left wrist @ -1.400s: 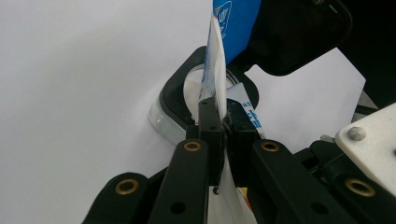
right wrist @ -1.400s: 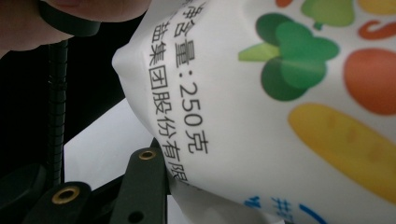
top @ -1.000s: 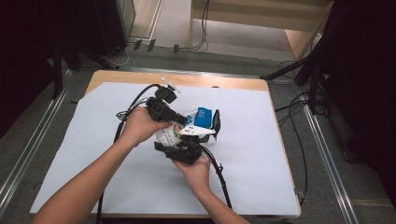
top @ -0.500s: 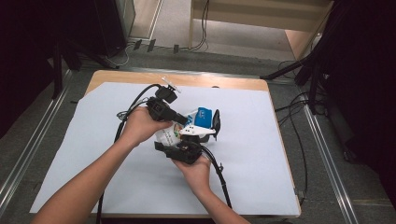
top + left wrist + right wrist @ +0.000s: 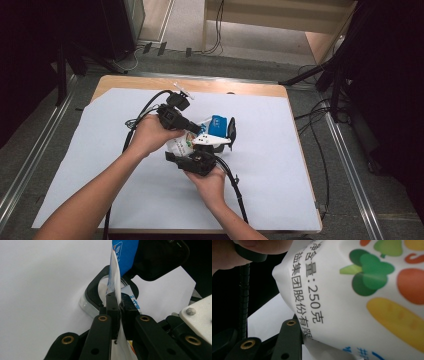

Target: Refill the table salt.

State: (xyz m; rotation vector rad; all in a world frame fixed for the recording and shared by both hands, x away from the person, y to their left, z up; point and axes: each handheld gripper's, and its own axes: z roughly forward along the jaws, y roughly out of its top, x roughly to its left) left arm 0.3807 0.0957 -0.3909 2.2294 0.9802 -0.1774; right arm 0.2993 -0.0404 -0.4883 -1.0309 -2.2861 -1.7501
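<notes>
- While your left gripper [image 5: 119, 305] was clamped on the thin sealed edge of the pouch [image 5: 214, 126], only that narrow strip carried your grip on that side — a sideways tug could have torn it or let it slide out from between the pads.
- Your right gripper [image 5: 299, 340] gripped the white printed body of the pouch, with one jaw pressed against the film and the other hidden behind it; because the film was slick and the contents loose, a twist of the wrist could have let the bag slump out.
- The pouch hung between your two grippers just above the white sheet [image 5: 280, 150] covering the table, near its middle, and it sat over a round dish with a black rim [image 5: 93, 293]. If the blue end had opened or split, the contents could have spilled past that rim onto the sheet.
- Your two grippers were crowded close together — their bodies and cables [image 5: 232, 182] nearly touched — so pulling them apart unevenly could have jerked the pouch off line from the dish.
</notes>
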